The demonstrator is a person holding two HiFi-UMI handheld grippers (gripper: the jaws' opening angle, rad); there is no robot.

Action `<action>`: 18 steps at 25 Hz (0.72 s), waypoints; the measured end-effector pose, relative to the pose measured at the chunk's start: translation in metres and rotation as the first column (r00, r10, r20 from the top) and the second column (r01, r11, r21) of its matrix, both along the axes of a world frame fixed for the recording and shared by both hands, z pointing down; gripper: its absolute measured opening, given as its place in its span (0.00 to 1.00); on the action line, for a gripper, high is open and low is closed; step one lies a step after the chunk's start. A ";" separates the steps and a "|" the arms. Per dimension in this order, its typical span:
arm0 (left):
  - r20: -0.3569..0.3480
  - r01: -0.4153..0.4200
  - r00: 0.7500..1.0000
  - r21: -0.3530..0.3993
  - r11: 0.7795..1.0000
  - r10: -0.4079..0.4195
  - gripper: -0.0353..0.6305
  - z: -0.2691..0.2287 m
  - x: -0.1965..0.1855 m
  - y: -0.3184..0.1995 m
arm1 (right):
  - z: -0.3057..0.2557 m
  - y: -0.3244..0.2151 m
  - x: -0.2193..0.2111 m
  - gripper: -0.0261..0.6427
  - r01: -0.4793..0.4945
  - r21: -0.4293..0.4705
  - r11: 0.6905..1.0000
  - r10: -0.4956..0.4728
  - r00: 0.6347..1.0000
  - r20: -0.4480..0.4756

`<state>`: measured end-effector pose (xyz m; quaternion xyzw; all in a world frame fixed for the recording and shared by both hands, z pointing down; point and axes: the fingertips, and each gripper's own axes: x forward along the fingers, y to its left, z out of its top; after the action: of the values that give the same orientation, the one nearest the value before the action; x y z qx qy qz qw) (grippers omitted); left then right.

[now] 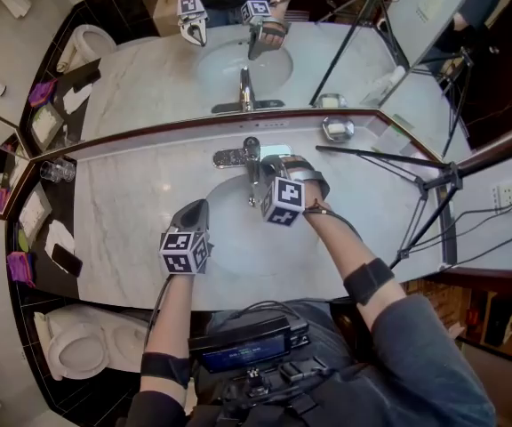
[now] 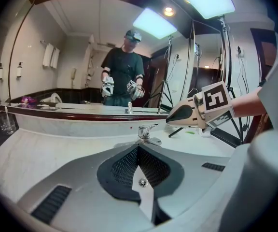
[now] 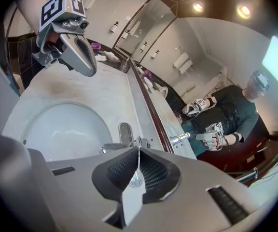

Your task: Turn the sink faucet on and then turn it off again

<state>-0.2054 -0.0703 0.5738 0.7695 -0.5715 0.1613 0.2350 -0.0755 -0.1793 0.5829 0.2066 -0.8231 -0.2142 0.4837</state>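
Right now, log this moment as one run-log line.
left gripper: shut, empty, at basin's left edge | right gripper: shut, tips by faucet

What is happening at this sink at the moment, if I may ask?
A person stands at a bathroom sink with a gripper in each hand. The right gripper is up by the faucet, its jaws together with nothing visible between them; contact is unclear. The left gripper hovers over the basin's near side, shut and empty. No stream of water shows.

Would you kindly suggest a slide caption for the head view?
Right gripper at the chrome faucet, left gripper shut at the basin edge, marble vanity.
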 end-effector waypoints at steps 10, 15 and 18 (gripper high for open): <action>-0.014 -0.008 1.000 0.025 1.000 0.008 0.05 -0.010 0.013 -0.001 | -0.010 0.032 0.064 0.07 -0.259 -0.276 0.926 0.346 0.875 0.339; -0.018 -0.010 1.000 0.034 0.999 0.011 0.05 -0.013 0.015 0.003 | -0.012 0.051 0.098 0.07 -0.338 -0.437 0.834 0.531 0.710 0.464; -0.015 -0.012 1.000 0.040 0.999 0.013 0.05 -0.016 0.015 0.006 | 0.003 0.059 0.118 0.07 -0.358 -0.508 0.783 0.606 0.621 0.497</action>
<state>-0.1901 -0.0646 0.5580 0.7787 -0.5682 0.1455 0.2227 0.0423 -0.1204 0.5858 0.3911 -0.8720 0.1640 0.2443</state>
